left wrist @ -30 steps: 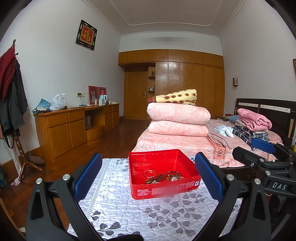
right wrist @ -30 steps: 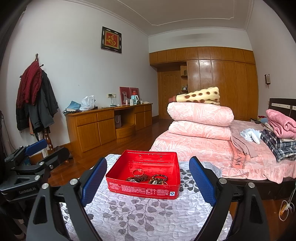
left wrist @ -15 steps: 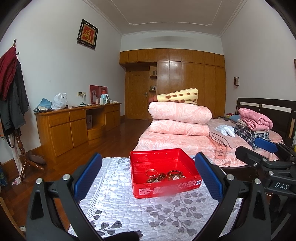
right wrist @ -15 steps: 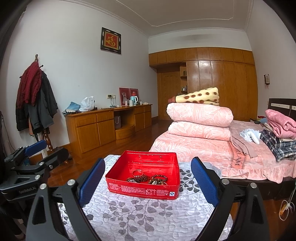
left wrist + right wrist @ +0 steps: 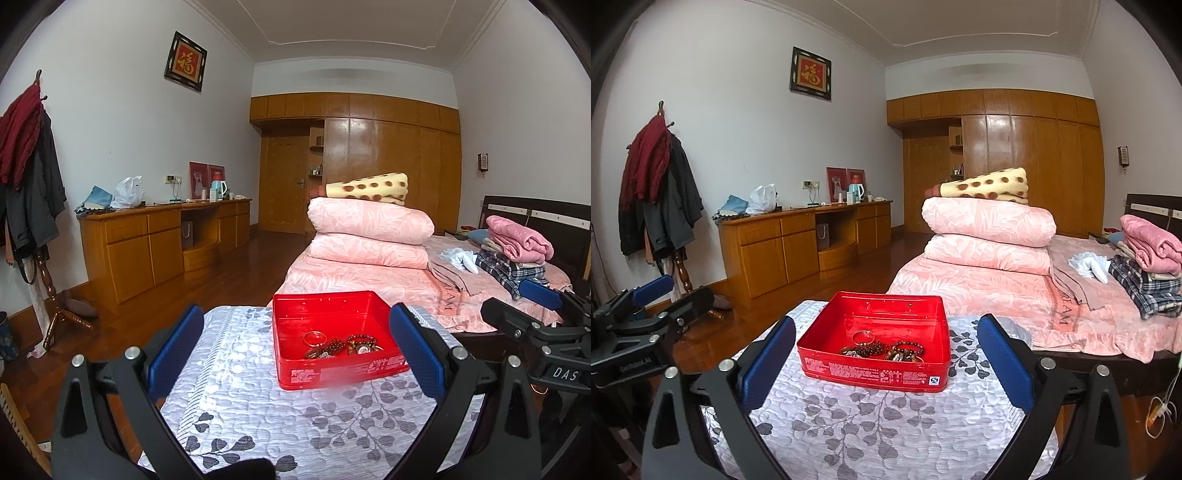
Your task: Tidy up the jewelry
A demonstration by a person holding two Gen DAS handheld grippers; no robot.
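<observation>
Two grippers are hovering short of the red tin [image 5: 873, 354], which is sitting lidless on the leaf-print quilted cover [image 5: 886, 424]. Left gripper [image 5: 295, 354] is standing spread and empty. Right gripper [image 5: 886, 363] has just been opening its jaws, nothing between them. Beaded bracelets [image 5: 882, 349] and a clear bangle [image 5: 863, 336] are lying tangled against the tin's near wall. Judgement: one piece should be singled out, approaching from above to clear that wall, while the other gripper is steadying the tin.

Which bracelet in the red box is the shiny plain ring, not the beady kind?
The thin silvery bangle, lying toward the back of the red tin. The other bracelets in front are dark brown beads.
</observation>
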